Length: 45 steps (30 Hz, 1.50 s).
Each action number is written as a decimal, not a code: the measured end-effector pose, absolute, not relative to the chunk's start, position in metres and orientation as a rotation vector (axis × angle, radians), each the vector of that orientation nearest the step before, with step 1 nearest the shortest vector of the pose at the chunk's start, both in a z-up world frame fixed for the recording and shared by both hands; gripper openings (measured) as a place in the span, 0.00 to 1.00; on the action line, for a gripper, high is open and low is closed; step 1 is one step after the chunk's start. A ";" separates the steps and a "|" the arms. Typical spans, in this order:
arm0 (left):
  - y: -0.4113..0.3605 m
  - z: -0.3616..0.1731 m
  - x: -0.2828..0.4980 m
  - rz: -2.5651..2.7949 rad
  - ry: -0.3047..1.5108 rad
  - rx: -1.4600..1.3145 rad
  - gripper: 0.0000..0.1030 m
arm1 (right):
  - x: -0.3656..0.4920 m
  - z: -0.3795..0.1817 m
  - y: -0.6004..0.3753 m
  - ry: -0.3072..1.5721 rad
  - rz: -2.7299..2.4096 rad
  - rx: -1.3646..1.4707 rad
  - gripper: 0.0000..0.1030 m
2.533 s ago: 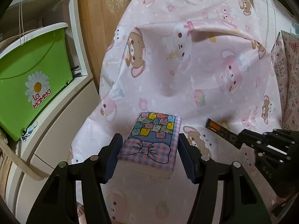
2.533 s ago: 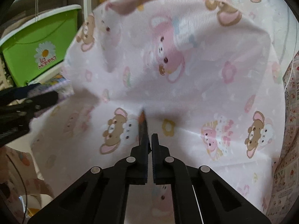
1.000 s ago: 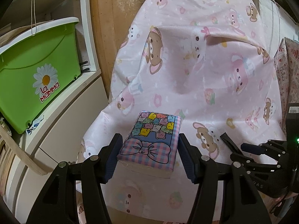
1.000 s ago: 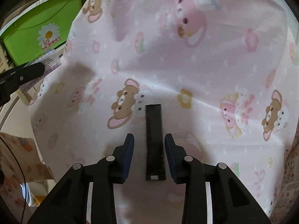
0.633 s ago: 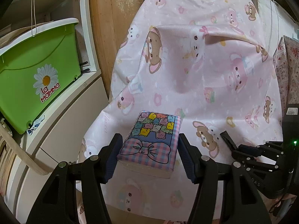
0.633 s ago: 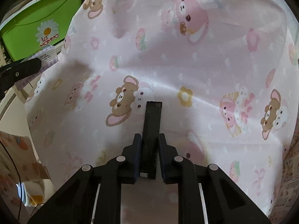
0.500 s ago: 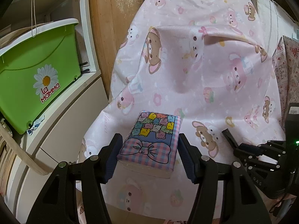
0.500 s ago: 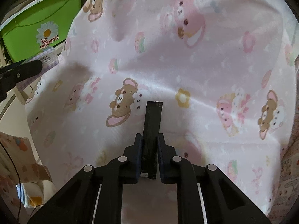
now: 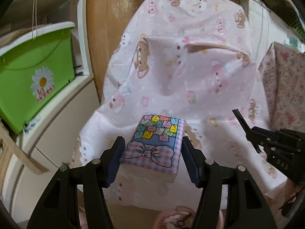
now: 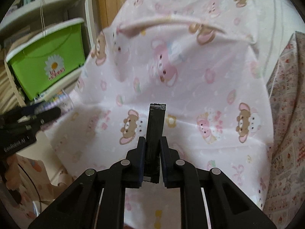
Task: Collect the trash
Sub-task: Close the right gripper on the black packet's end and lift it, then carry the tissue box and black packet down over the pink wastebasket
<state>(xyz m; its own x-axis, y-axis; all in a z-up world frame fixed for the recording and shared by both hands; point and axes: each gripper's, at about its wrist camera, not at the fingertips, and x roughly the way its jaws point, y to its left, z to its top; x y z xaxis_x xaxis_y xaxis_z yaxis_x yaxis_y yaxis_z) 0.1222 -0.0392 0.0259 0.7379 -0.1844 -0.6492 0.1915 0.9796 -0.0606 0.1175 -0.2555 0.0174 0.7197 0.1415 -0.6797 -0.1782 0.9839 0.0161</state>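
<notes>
My left gripper [image 9: 152, 145] is shut on a tissue pack [image 9: 155, 143] printed with coloured bears and a plaid bow, held above the pink bear-print cloth [image 9: 190, 76]. My right gripper [image 10: 153, 143] is shut on a black stick sachet [image 10: 155, 124] that points up and forward, lifted off the cloth [image 10: 190, 76]. In the left wrist view the right gripper [image 9: 249, 131] stands at the right with the sachet [image 9: 240, 118] sticking out. In the right wrist view the left gripper [image 10: 47, 113] shows at the left edge.
A green bin with a daisy label [image 9: 36, 80] sits on a white shelf at the left; it also shows in the right wrist view [image 10: 49, 64]. A wooden door [image 9: 118, 9] stands behind the cloth. A floral patterned fabric [image 10: 286, 114] lies at the right.
My right gripper opened, then shut on the black sachet lying on the cloth and has lifted it. Both grippers have pulled back and up from the cloth. The left still holds the tissue pack.
</notes>
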 end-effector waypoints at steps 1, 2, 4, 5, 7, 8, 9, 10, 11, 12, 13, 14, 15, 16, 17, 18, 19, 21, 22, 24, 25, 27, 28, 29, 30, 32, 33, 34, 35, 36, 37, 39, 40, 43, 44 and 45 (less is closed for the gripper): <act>-0.038 0.026 0.119 -0.221 0.722 -0.009 0.57 | 0.112 0.021 -0.256 0.740 0.178 -0.043 0.16; -0.036 0.025 0.116 -0.236 0.736 -0.031 0.57 | 0.108 0.023 -0.257 0.735 0.180 -0.035 0.16; -0.032 0.022 0.111 -0.253 0.763 -0.063 0.57 | 0.095 0.025 -0.258 0.735 0.188 -0.013 0.16; -0.032 0.020 0.108 -0.254 0.770 -0.067 0.57 | 0.091 0.025 -0.259 0.737 0.192 -0.010 0.16; -0.032 0.016 0.102 -0.255 0.782 -0.064 0.57 | 0.079 0.024 -0.257 0.739 0.196 -0.018 0.16; -0.032 0.014 0.098 -0.256 0.786 -0.058 0.57 | 0.074 0.023 -0.254 0.741 0.197 -0.026 0.16; -0.032 0.014 0.095 -0.257 0.786 -0.053 0.57 | 0.070 0.022 -0.253 0.742 0.198 -0.031 0.16; -0.033 0.013 0.091 -0.258 0.786 -0.047 0.57 | 0.064 0.021 -0.252 0.742 0.202 -0.033 0.16; -0.033 0.013 0.087 -0.260 0.784 -0.042 0.57 | 0.061 0.019 -0.250 0.743 0.205 -0.033 0.16; -0.034 0.013 0.084 -0.261 0.783 -0.037 0.57 | 0.056 0.019 -0.249 0.744 0.212 -0.033 0.16; -0.033 0.012 0.081 -0.261 0.782 -0.035 0.57 | 0.051 0.018 -0.248 0.745 0.218 -0.032 0.16; -0.033 0.012 0.079 -0.262 0.783 -0.034 0.57 | 0.048 0.017 -0.247 0.746 0.222 -0.032 0.16; -0.033 0.010 0.075 -0.264 0.786 -0.035 0.57 | 0.042 0.016 -0.246 0.749 0.228 -0.029 0.16; -0.032 0.009 0.072 -0.268 0.792 -0.038 0.57 | 0.037 0.015 -0.245 0.751 0.233 -0.027 0.16; -0.032 0.007 0.070 -0.273 0.803 -0.042 0.57 | 0.034 0.015 -0.244 0.754 0.235 -0.028 0.16; -0.031 0.005 0.067 -0.280 0.818 -0.050 0.57 | 0.029 0.013 -0.242 0.761 0.240 -0.033 0.16; -0.031 0.001 0.066 -0.289 0.836 -0.057 0.57 | 0.025 0.011 -0.241 0.767 0.247 -0.036 0.16; -0.032 -0.008 0.064 -0.316 0.887 -0.068 0.57 | 0.019 0.007 -0.238 0.782 0.264 -0.035 0.16; -0.033 -0.013 0.064 -0.338 0.918 -0.080 0.57 | 0.016 0.005 -0.236 0.795 0.279 -0.032 0.16; -0.032 -0.024 0.065 -0.370 0.987 -0.129 0.57 | 0.013 -0.001 -0.233 0.822 0.307 -0.029 0.16; -0.033 -0.028 0.065 -0.386 1.014 -0.147 0.57 | 0.012 -0.003 -0.231 0.834 0.319 -0.028 0.16; -0.035 -0.034 0.064 -0.407 1.051 -0.161 0.57 | 0.009 -0.011 -0.228 0.871 0.350 -0.020 0.16; -0.036 -0.036 0.063 -0.413 1.062 -0.158 0.57 | 0.008 -0.016 -0.228 0.894 0.366 -0.004 0.16; -0.038 -0.036 0.061 -0.421 1.069 -0.150 0.57 | 0.008 -0.019 -0.229 0.909 0.375 0.007 0.16; -0.040 -0.037 0.060 -0.425 1.074 -0.140 0.57 | 0.007 -0.023 -0.229 0.934 0.395 0.024 0.16; -0.044 -0.039 0.058 -0.424 1.087 -0.116 0.57 | 0.004 -0.027 -0.228 0.955 0.416 0.033 0.16; -0.047 -0.041 0.056 -0.422 1.100 -0.100 0.57 | 0.003 -0.029 -0.227 0.963 0.423 0.032 0.16; -0.048 -0.044 0.057 -0.418 1.113 -0.089 0.57 | 0.002 -0.031 -0.226 0.974 0.430 0.028 0.16; -0.050 -0.047 0.057 -0.413 1.127 -0.083 0.57 | 0.002 -0.032 -0.225 0.981 0.431 0.026 0.16; -0.050 -0.051 0.058 -0.411 1.141 -0.080 0.57 | 0.003 -0.036 -0.224 0.997 0.430 0.021 0.16; -0.050 -0.054 0.059 -0.410 1.157 -0.077 0.57 | 0.003 -0.038 -0.223 1.006 0.430 0.020 0.16; -0.051 -0.063 0.062 -0.394 1.190 -0.069 0.57 | 0.005 -0.045 -0.221 1.046 0.443 0.024 0.16; -0.051 -0.067 0.063 -0.382 1.204 -0.068 0.57 | 0.006 -0.050 -0.220 1.070 0.452 0.026 0.16; -0.050 -0.075 0.063 -0.376 1.243 -0.072 0.57 | 0.008 -0.062 -0.217 1.124 0.458 0.017 0.16; -0.050 -0.078 0.063 -0.376 1.252 -0.073 0.57 | 0.008 -0.066 -0.215 1.142 0.458 0.009 0.16; -0.050 -0.081 0.064 -0.372 1.265 -0.075 0.57 | 0.008 -0.071 -0.214 1.162 0.456 -0.002 0.16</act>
<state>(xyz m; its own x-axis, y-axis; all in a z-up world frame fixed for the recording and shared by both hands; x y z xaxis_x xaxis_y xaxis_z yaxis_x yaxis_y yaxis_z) 0.0637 -0.0505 -0.0813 0.2496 -0.3138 -0.9161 0.2318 0.9379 -0.2581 0.0080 -0.2136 -0.0713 0.3166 0.3456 -0.8834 -0.3475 0.9088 0.2310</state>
